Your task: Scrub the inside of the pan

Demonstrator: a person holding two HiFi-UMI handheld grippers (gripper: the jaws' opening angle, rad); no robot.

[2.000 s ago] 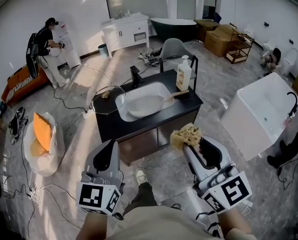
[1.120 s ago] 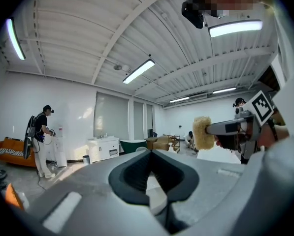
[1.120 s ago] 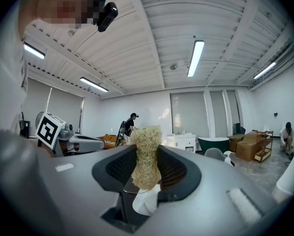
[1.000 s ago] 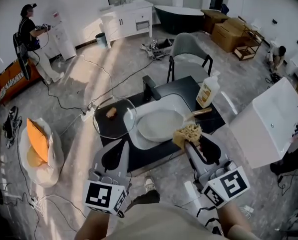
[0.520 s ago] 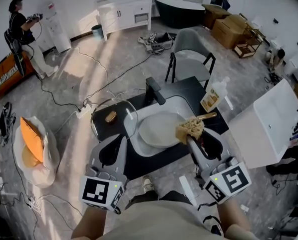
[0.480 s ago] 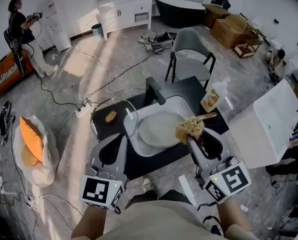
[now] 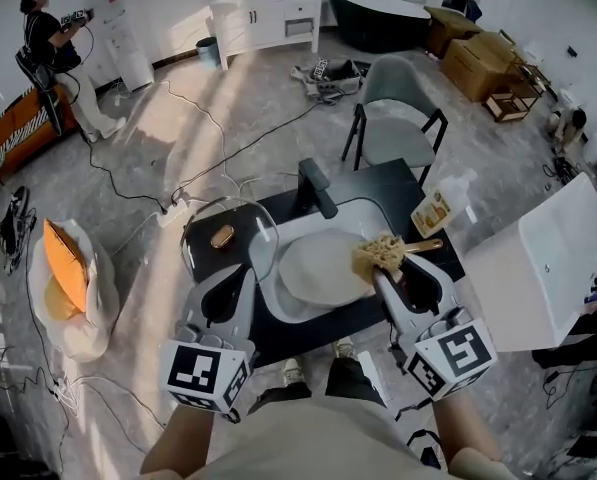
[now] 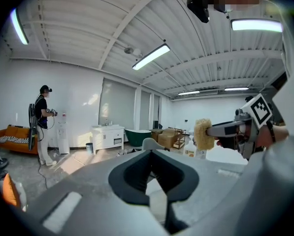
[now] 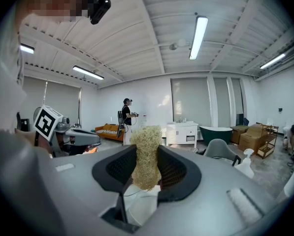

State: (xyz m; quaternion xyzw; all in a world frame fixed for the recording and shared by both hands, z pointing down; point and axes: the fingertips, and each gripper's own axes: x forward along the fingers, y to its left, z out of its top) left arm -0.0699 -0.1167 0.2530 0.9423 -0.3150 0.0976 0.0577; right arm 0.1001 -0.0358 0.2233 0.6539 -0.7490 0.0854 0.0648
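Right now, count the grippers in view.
2. The left gripper, jaws shut and empty, left of the pan; the right gripper, holding the scrubber, by the pan's right rim.

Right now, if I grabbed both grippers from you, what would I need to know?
Left gripper: shut, empty, by the sink's left front.
Right gripper: shut on the yellow scrubber, which shows over the pan's right edge, near its handle; contact unclear.
The pan lies in the sink; glass lid on the counter to the left, soap bottle to the right.
Done: scrubber in grip.
Left: scrub the pan's inside.
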